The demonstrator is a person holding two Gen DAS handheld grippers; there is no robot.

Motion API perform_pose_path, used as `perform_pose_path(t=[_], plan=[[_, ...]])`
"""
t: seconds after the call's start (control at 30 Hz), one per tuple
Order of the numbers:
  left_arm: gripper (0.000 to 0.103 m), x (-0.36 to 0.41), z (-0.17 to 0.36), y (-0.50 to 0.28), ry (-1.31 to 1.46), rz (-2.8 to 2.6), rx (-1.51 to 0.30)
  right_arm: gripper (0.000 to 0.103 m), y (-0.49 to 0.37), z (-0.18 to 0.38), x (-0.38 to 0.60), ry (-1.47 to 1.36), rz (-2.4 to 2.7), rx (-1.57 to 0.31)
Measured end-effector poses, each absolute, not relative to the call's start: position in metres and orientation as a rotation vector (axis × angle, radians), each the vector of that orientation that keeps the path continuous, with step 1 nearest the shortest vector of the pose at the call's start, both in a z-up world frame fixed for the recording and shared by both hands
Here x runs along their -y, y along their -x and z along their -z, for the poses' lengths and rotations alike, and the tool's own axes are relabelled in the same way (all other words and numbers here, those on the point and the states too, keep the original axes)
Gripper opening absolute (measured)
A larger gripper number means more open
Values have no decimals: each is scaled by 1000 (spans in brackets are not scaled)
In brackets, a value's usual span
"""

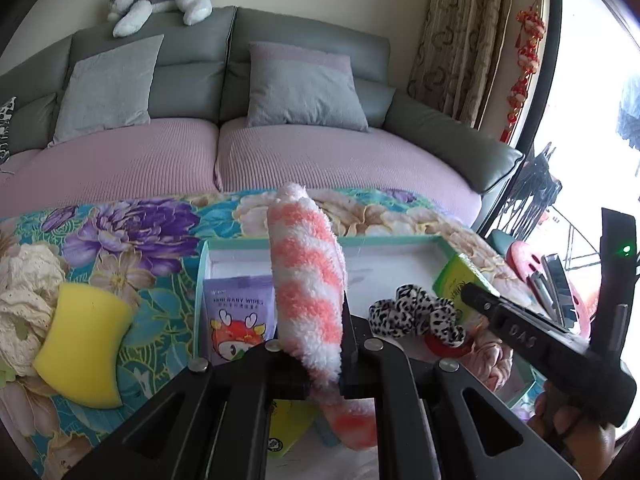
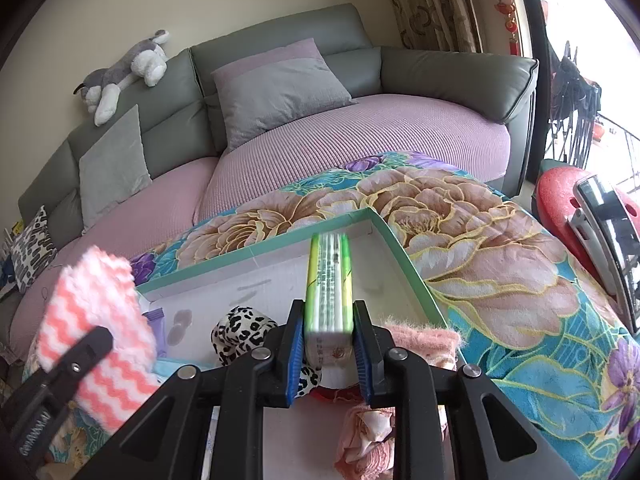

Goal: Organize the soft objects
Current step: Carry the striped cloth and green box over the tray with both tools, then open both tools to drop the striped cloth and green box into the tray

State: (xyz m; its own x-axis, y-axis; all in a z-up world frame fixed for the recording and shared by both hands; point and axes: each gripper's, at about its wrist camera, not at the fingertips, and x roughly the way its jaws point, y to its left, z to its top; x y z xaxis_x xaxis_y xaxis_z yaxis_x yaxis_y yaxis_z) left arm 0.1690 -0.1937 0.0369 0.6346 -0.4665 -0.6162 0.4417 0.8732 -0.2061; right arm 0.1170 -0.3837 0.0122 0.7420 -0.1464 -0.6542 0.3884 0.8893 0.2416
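Note:
My left gripper (image 1: pixel 310 364) is shut on a fluffy pink-and-white striped sock (image 1: pixel 308 280), held up over the green-rimmed white tray (image 1: pixel 392 240); the sock also shows at the left of the right wrist view (image 2: pixel 96 320). My right gripper (image 2: pixel 328 344) is shut on a green tissue pack (image 2: pixel 329 284), held above the tray (image 2: pixel 352 216). The pack also shows in the left wrist view (image 1: pixel 456 280). In the tray lie a purple baby-wipes pack (image 1: pixel 238 316), a leopard-print scrunchie (image 1: pixel 416 314) and pink cloth (image 2: pixel 420 340).
A yellow sponge (image 1: pixel 82 344) and cream lace fabric (image 1: pixel 24 300) lie on the floral blanket (image 1: pixel 132 232) left of the tray. Behind is a grey-and-lilac sofa (image 1: pixel 312 152) with cushions and a plush husky (image 1: pixel 160 0). A red stool (image 2: pixel 560 200) stands at the right.

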Motion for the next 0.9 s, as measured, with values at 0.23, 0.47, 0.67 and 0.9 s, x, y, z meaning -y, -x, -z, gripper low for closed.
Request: perform_pose_path(t=[0.23,0.47,0.67,0.9], plan=[[15,192,-33,-169,32,511,-755,26,-116,-14,382,-374,302,-681],[46,187,-40,-167,31,492,-762,55,-113,-19,379,-353,304,-687],[67,177,-49,-163,42,471,-757,75,-110,-27,375,-317,319,-694],[88,157,-53,-164,42,379,-760,101,-109,-29,371,-287,337,-730]])
